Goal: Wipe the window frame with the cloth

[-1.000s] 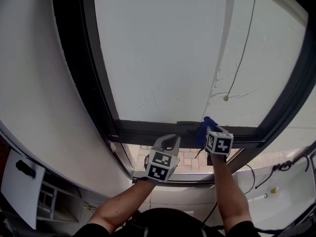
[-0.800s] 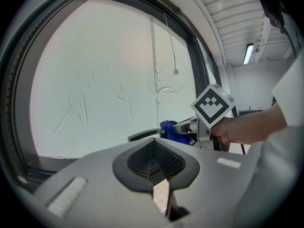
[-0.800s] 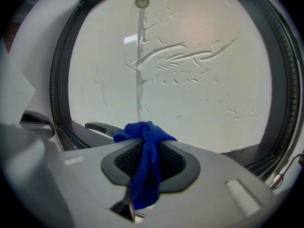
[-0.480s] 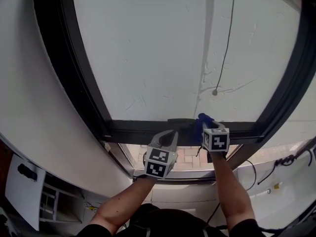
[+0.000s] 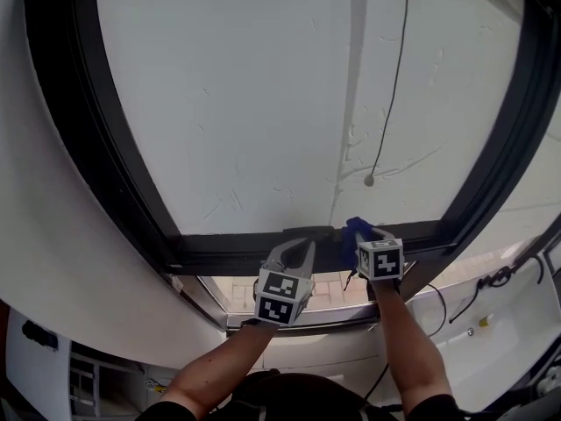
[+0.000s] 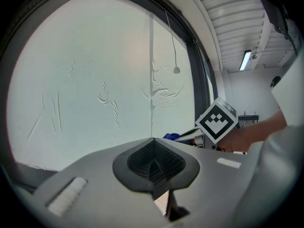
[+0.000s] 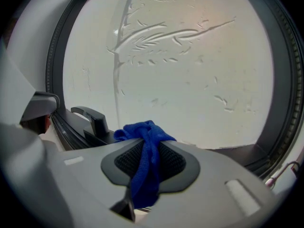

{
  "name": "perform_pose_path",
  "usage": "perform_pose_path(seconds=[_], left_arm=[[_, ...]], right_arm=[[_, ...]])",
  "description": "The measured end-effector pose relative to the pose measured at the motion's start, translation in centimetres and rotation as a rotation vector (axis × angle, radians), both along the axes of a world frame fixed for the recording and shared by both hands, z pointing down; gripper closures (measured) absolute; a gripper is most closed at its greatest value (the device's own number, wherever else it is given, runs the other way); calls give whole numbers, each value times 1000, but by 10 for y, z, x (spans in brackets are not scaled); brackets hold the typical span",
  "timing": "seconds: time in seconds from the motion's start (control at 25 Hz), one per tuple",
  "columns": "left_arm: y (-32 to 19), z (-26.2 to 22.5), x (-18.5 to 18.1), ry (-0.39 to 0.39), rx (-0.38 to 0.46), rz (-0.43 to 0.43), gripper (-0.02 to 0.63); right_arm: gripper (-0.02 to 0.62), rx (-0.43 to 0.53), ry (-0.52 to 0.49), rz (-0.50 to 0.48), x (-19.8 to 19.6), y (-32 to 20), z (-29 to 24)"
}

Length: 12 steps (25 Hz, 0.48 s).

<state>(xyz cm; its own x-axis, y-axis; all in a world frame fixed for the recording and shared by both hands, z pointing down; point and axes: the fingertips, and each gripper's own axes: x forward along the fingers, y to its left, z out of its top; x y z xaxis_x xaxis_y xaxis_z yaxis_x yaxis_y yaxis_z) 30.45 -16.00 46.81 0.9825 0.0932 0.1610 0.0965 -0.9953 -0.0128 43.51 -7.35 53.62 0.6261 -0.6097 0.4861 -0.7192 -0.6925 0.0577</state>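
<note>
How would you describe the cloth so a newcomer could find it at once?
Look at the big pale window and follow its black frame down to the horizontal bar. There the right gripper has its jaws shut on the cloth: a bunched rag, the only bright blue thing in view.

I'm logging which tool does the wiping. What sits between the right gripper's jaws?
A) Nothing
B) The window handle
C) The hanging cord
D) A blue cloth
D: in the right gripper view the right gripper is shut on the blue cloth, which bunches out past the jaw tips.
</note>
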Motion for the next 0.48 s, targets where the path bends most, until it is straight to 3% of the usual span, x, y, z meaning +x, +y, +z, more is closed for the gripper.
perform_pose_path(seconds=[0.28,0.48], left_arm=[[15,-9,16,26,-21,100,614],[35,-3,28,20,-21,150,614]], right_arm=[[497,-7,23,37,9,10,-2],[497,-21,25,117,36,49,0]])
